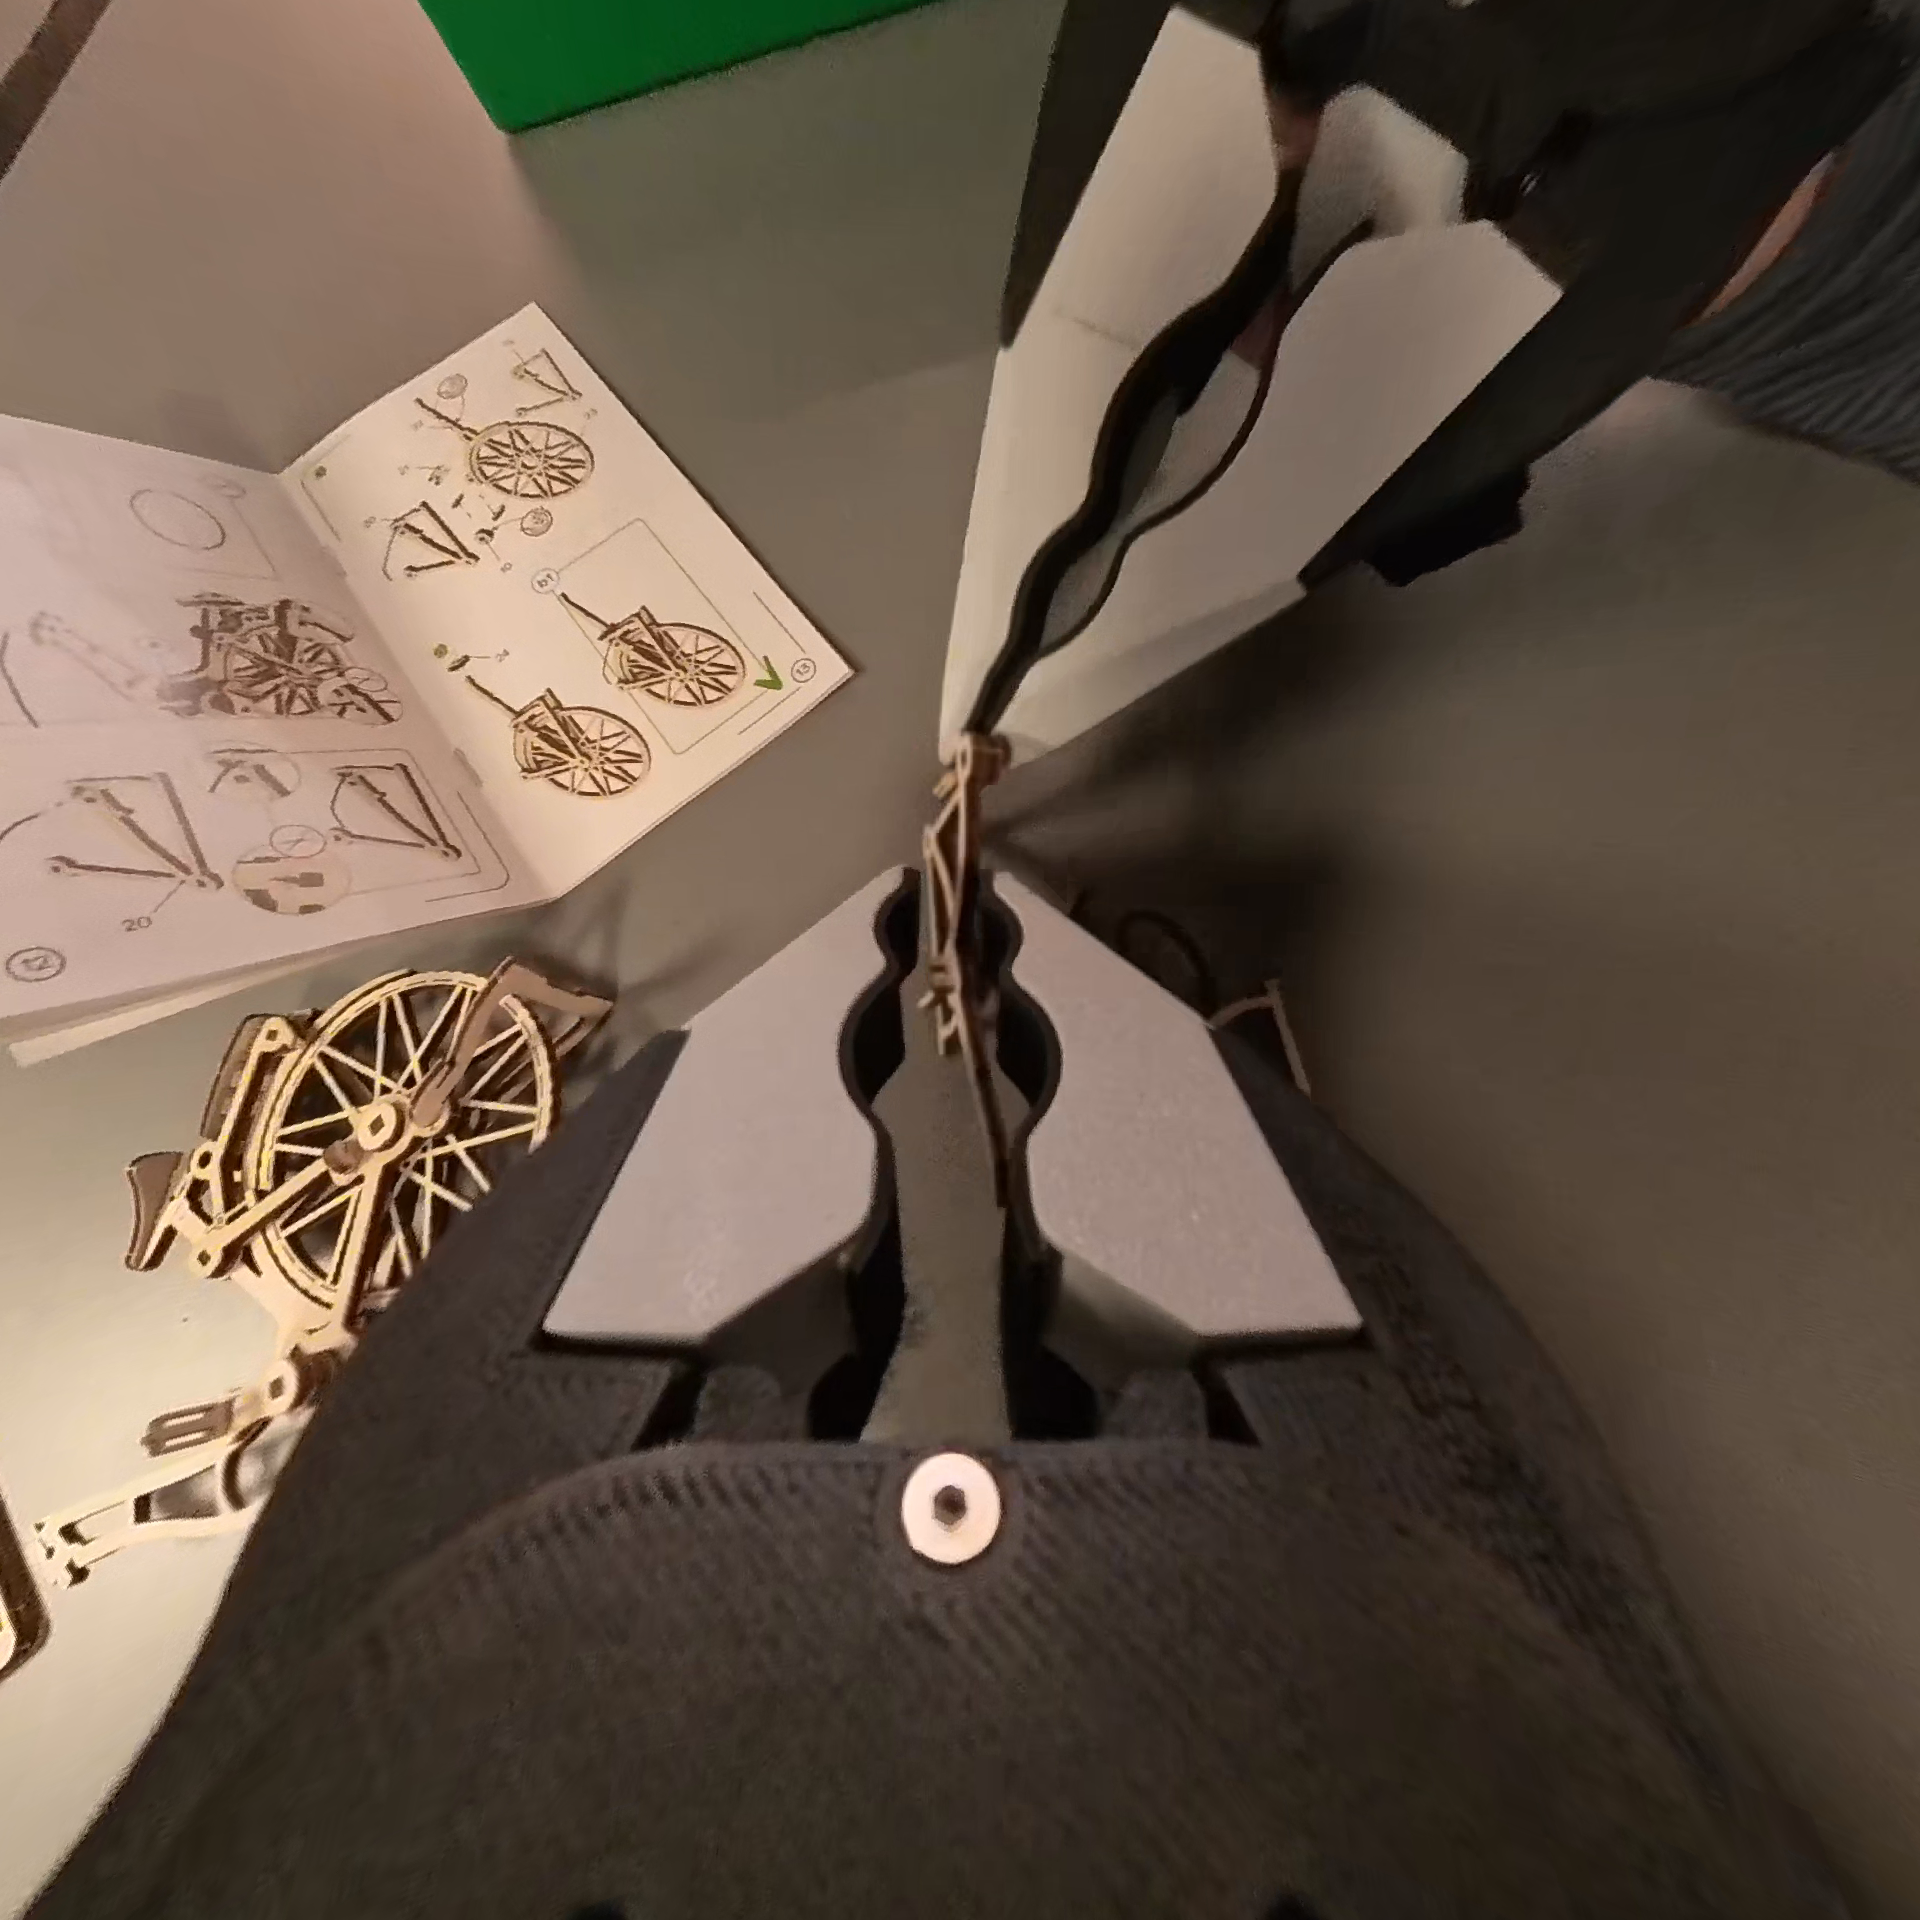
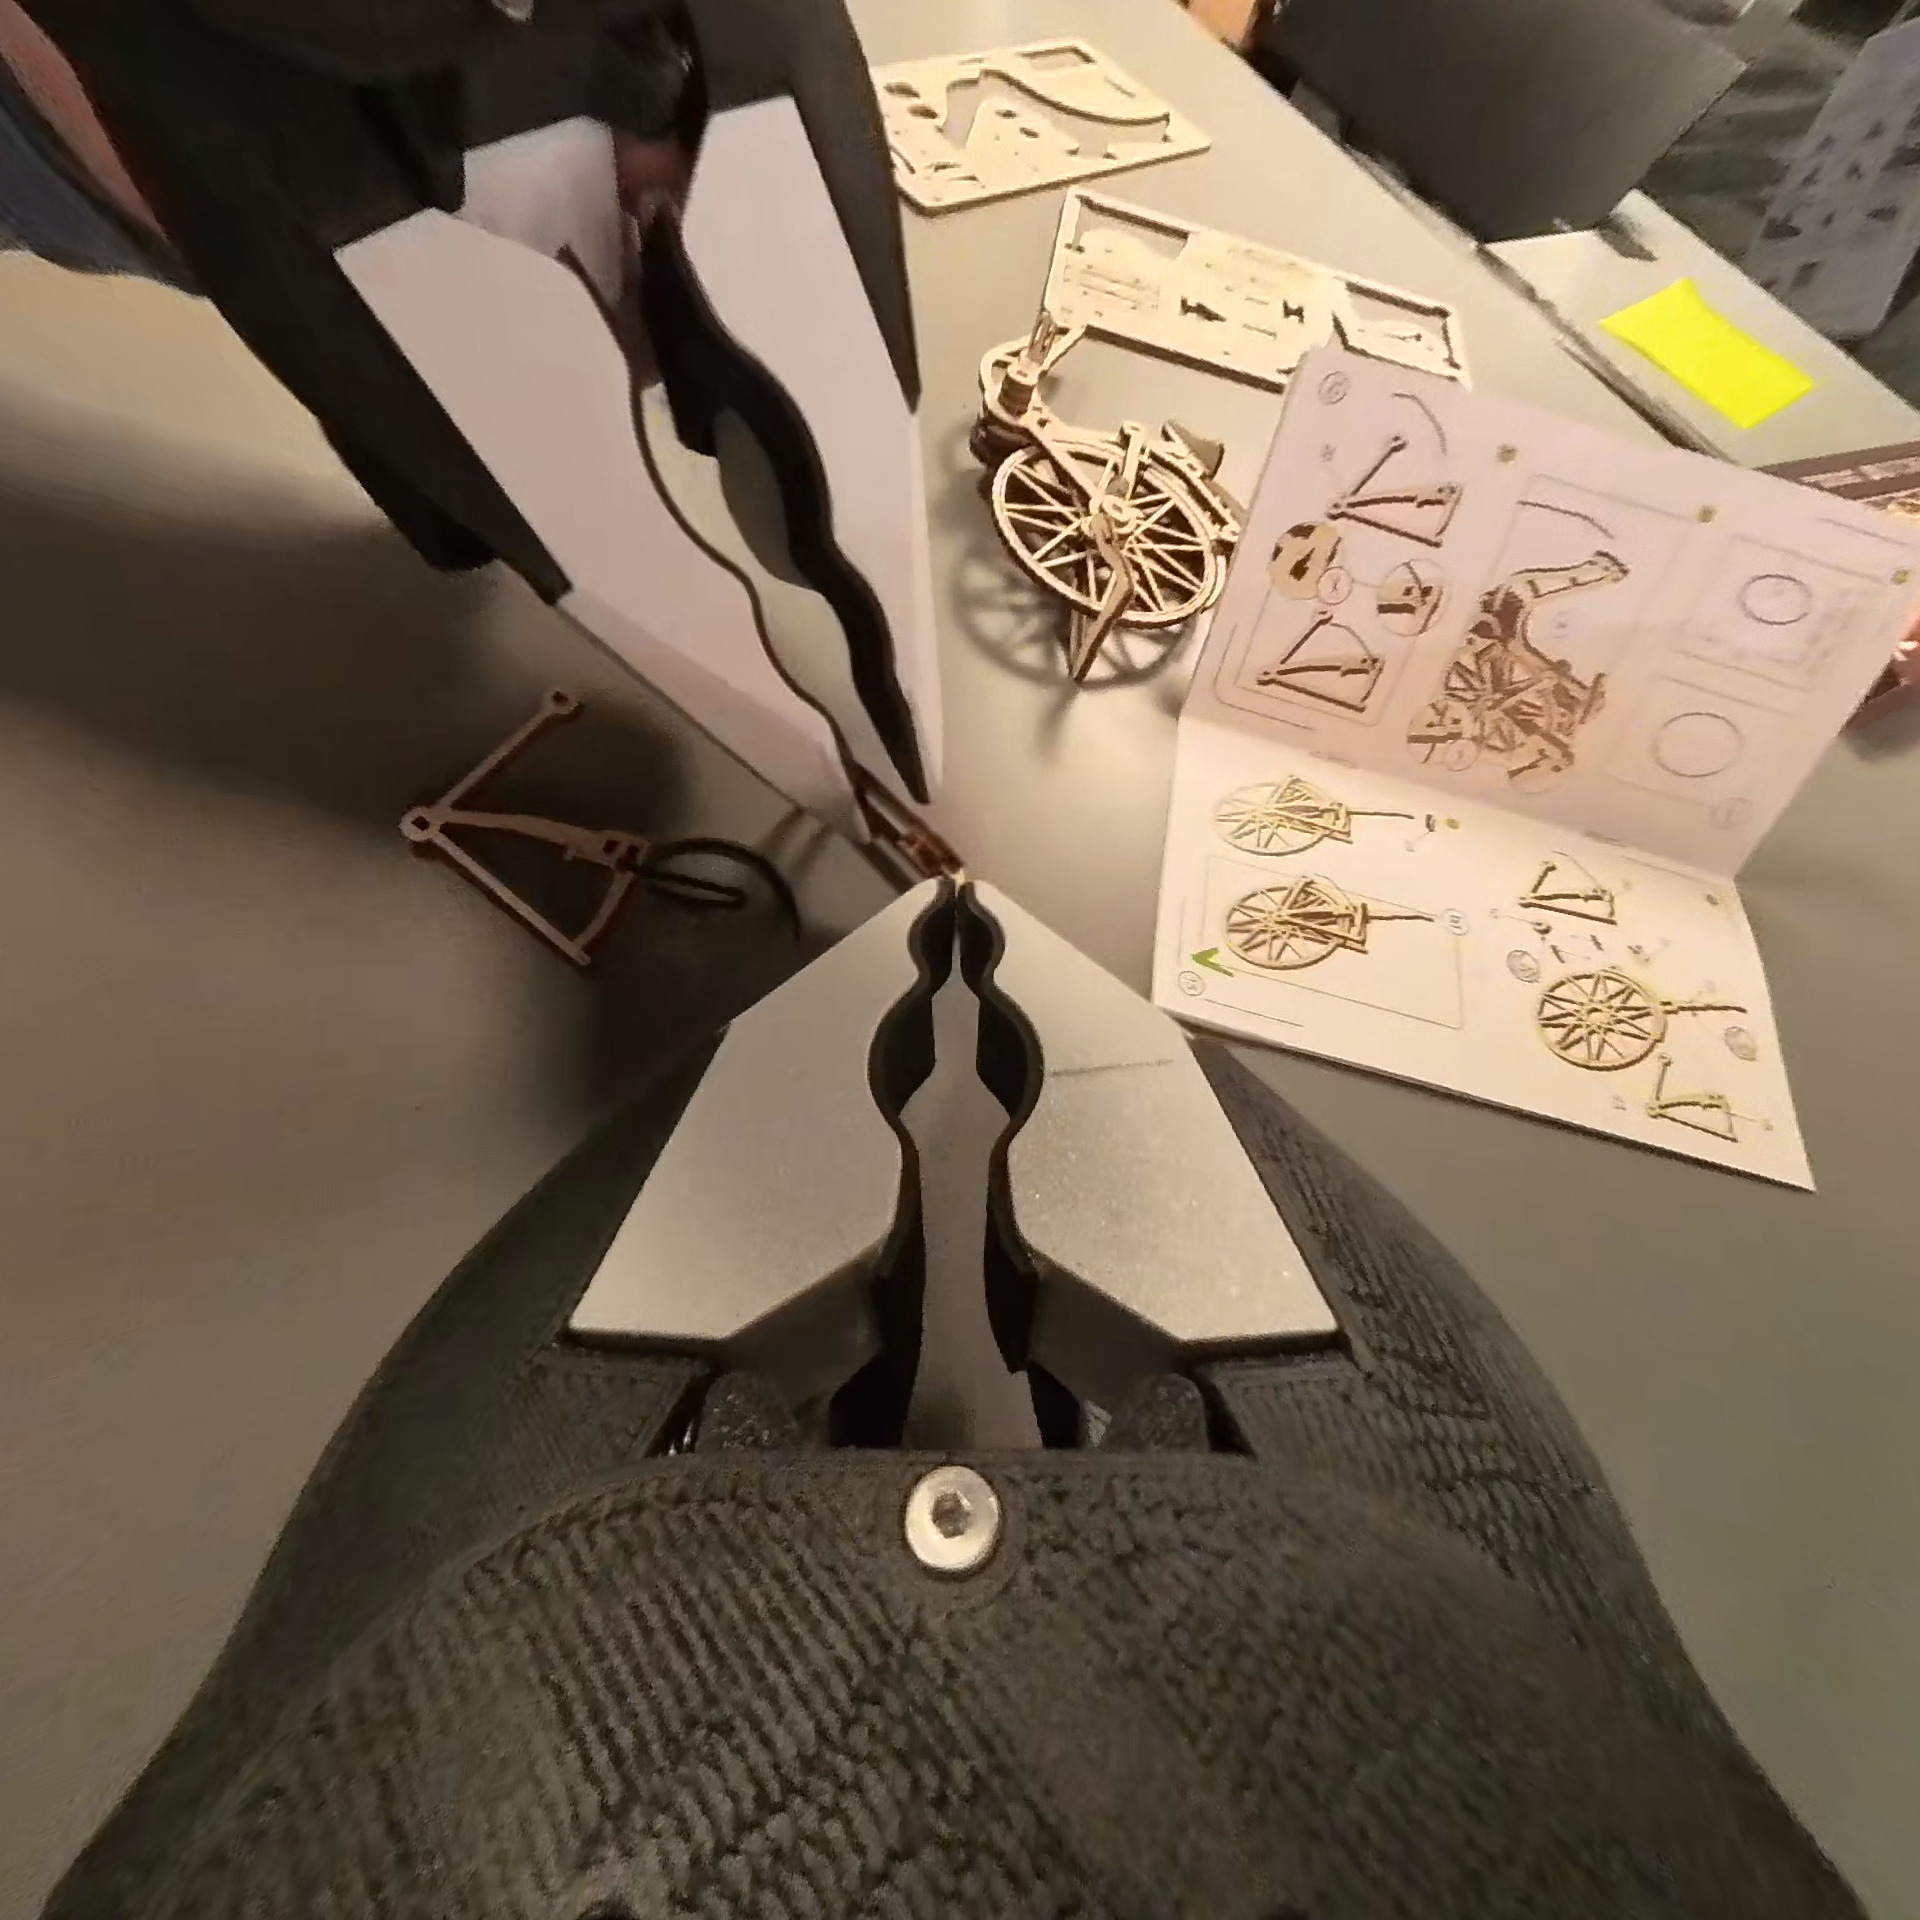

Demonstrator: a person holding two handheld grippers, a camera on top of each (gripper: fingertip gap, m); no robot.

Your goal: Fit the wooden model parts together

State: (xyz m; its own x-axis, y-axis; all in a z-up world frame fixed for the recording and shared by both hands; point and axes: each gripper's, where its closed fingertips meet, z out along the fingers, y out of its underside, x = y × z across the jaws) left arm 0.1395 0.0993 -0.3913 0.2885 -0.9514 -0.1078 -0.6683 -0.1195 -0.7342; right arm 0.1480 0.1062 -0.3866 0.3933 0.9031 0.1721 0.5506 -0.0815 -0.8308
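The left gripper (image 1: 951,925) is clamped on a thin wooden frame piece (image 1: 958,935), held edge-on between its grey fingers (image 1: 800,1049), which stand only a sliver apart around the wood. The piece runs up out of the fingertips to the right gripper (image 1: 977,740), which comes down from above and pinches its upper end.

In the right wrist view, the right gripper (image 2: 956,883) has its tips pressed together on the end of the wooden frame piece (image 2: 914,842), meeting the left gripper (image 2: 883,805) tip to tip above the grey bench (image 2: 260,1143). Both grippers hold the piece clear of the bench top.

A second triangular wooden frame (image 2: 520,831) with a black rubber band (image 2: 707,878) lies flat on the bench just beside the grippers. The partly built wheeled wooden model (image 2: 1101,520) stands near an open instruction booklet (image 2: 1507,831). Two punched-out wooden part sheets (image 2: 1039,114) lie toward the far edge, with a yellow sticky note (image 2: 1704,348) off toward a far corner. A green box (image 1: 644,52) sits at the bench's far side in the left wrist view.
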